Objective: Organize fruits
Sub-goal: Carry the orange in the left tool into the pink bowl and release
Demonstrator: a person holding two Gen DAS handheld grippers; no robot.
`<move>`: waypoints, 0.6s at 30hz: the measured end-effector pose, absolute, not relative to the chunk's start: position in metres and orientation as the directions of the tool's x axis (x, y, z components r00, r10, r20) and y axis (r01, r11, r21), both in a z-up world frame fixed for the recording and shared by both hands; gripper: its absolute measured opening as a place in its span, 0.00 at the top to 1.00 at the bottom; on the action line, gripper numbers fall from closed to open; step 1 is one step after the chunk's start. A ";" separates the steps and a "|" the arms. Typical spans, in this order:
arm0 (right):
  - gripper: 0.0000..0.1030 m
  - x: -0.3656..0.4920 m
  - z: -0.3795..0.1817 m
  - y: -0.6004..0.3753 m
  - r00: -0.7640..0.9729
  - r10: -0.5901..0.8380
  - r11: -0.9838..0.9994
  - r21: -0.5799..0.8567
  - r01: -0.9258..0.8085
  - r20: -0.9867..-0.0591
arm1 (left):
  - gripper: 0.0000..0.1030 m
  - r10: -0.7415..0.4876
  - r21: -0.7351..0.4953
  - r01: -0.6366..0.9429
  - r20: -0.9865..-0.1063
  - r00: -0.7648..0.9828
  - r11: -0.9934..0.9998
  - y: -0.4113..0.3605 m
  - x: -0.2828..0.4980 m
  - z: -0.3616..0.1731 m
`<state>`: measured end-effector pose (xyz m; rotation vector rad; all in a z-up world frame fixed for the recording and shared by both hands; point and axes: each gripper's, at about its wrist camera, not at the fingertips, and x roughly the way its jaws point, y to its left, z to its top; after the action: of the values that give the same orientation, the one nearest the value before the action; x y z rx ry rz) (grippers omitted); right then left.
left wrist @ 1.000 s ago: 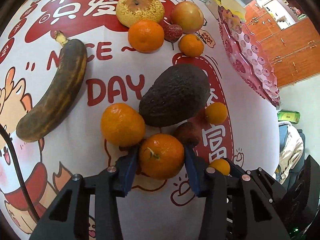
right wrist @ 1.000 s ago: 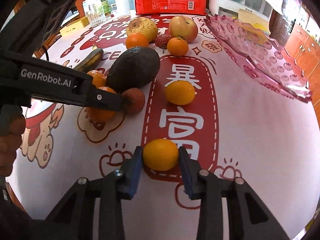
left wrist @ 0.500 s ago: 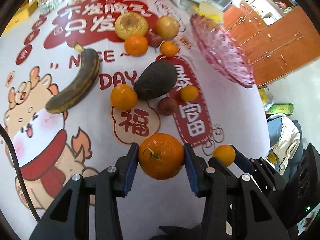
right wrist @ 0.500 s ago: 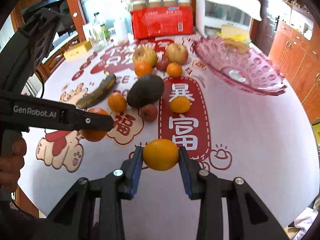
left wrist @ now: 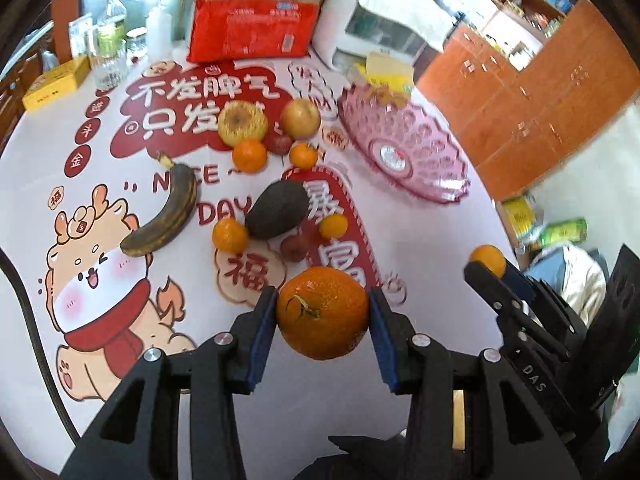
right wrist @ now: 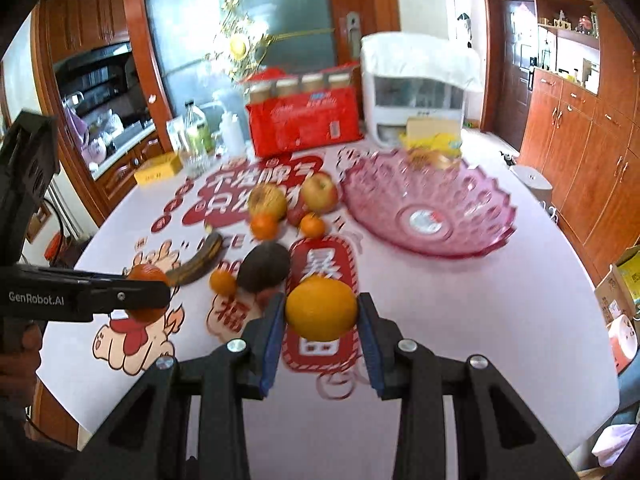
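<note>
Both tools have risen off the worktop [left wrist: 420, 240] since the earlier frames, each carrying citrus.
Left tool [left wrist: 322, 320] pinches a stemmed mandarin [left wrist: 322, 312]; right tool [right wrist: 320, 316] pinches a smooth orange [right wrist: 321, 307]. Each fruit hangs clear of the remaining fruit, likely so it can be carried over to the empty pink bowl [right wrist: 472, 240], well apart at the right.
</note>
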<state>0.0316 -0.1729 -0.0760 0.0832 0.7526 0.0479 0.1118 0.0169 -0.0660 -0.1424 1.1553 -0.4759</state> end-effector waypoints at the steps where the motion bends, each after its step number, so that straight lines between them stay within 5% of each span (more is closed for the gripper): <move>1: 0.66 0.031 -0.073 -0.179 0.734 0.077 0.995 0.095 -0.017 -0.675 | 0.58 -0.428 -0.348 0.278 -0.842 0.328 0.896 0.010 0.113 -0.064; 18: 0.65 0.080 -0.047 -0.318 0.737 0.172 0.983 0.067 -0.170 -0.654 | 0.58 -0.425 -0.359 0.229 -0.735 0.528 0.905 -0.135 0.144 -0.023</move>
<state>0.0797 -0.3178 -0.0474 0.0024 0.7181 0.1876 0.1439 -0.1351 -0.0229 -0.2292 0.9377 -0.3947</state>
